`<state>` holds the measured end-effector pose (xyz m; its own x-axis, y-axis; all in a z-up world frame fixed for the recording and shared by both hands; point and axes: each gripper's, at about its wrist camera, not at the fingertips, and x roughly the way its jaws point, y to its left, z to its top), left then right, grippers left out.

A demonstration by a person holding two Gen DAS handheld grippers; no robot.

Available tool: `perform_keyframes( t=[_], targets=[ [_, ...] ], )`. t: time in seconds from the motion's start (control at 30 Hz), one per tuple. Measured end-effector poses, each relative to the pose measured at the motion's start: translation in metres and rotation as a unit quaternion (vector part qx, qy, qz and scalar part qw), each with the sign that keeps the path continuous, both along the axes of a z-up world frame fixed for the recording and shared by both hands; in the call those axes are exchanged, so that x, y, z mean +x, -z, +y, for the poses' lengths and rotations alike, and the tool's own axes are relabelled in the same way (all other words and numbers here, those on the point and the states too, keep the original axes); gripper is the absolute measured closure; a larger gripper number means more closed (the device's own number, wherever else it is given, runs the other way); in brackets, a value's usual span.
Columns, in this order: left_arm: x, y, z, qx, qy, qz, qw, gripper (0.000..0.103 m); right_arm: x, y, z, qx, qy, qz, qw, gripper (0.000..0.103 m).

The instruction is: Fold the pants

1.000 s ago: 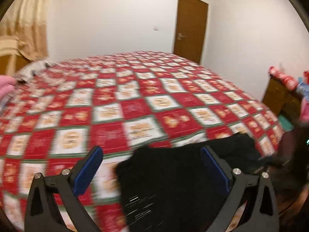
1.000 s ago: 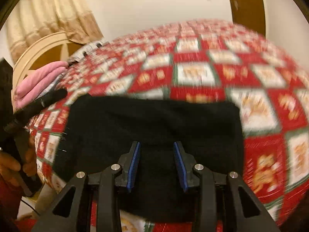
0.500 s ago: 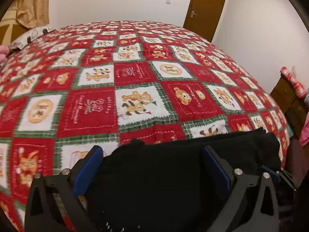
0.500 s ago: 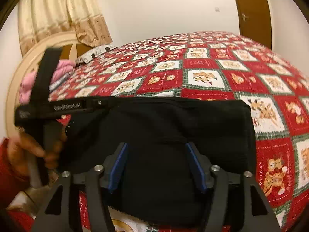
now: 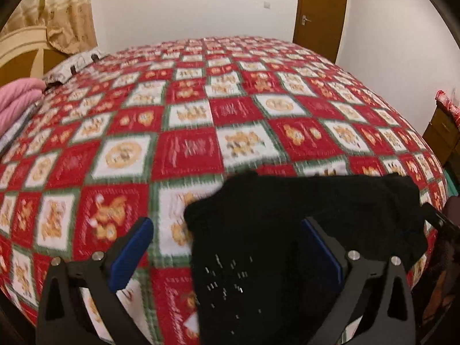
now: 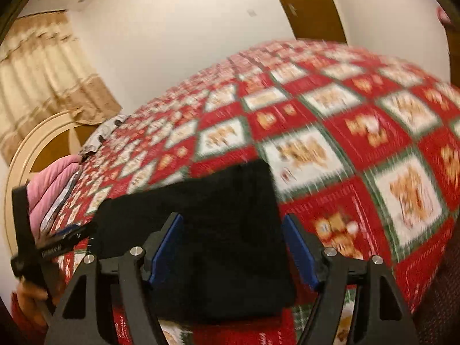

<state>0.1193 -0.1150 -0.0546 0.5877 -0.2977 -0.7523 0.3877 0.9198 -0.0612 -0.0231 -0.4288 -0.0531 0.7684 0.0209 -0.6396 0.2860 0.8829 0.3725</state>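
The black pants [image 5: 302, 218] lie folded in a flat bundle on the red checked bedspread [image 5: 189, 149], close to the bed's near edge. My left gripper [image 5: 227, 247] hovers over their left end, open wide; its blue pads touch nothing. In the right wrist view the pants [image 6: 224, 224] lie under and between the fingers of my right gripper [image 6: 233, 247]. Its jaws are opening and the pads stand clear of the cloth. A hand at the left edge holds the left gripper [image 6: 43, 247].
A pink blanket [image 5: 17, 100] and a patterned pillow [image 5: 74, 66] lie at the head of the bed, by a cream headboard [image 6: 31, 149] and curtain [image 5: 69, 14]. A brown door [image 5: 319, 11] stands behind the bed and a wooden dresser [image 5: 442, 132] to its right.
The right gripper's jaws have spread from nearly shut to wide, letting go of the pants, and it has rolled and swung right. The left gripper stayed open and shifted left and down.
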Motion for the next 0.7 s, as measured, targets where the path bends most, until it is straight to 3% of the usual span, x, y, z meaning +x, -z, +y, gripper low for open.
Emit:
perform_keyframes(
  t=[0.17, 0.23, 0.3, 0.5, 0.6, 0.7],
  targets=[
    [-0.003, 0.024, -0.001, -0.001, 0.003, 0.048, 0.9988, 0.000, 0.003, 0.024, -0.005, 0.031, 0.000, 0.050, 0.998, 0.028],
    [-0.002, 0.032, 0.005, -0.019, -0.001, 0.068, 0.9975, 0.000, -0.004, 0.027, -0.006, 0.051, 0.003, 0.037, 0.998, 0.024],
    [-0.004, 0.033, 0.008, -0.033, -0.004, 0.066, 0.9973, 0.000, -0.009, 0.031, -0.002, 0.057, -0.003, 0.039, 0.998, 0.022],
    [-0.015, 0.034, 0.002, -0.021, 0.000, 0.060, 0.9980, 0.000, -0.013, 0.031, 0.014, 0.032, -0.027, 0.050, 0.998, 0.017],
    [-0.015, 0.035, 0.007, -0.030, 0.010, 0.059, 0.9978, 0.000, -0.028, 0.024, -0.005, 0.043, 0.037, 0.028, 0.998, 0.017],
    [-0.015, 0.036, 0.010, -0.040, 0.009, 0.057, 0.9975, 0.000, -0.037, 0.032, -0.034, 0.109, 0.068, 0.025, 0.991, 0.017]
  ],
)
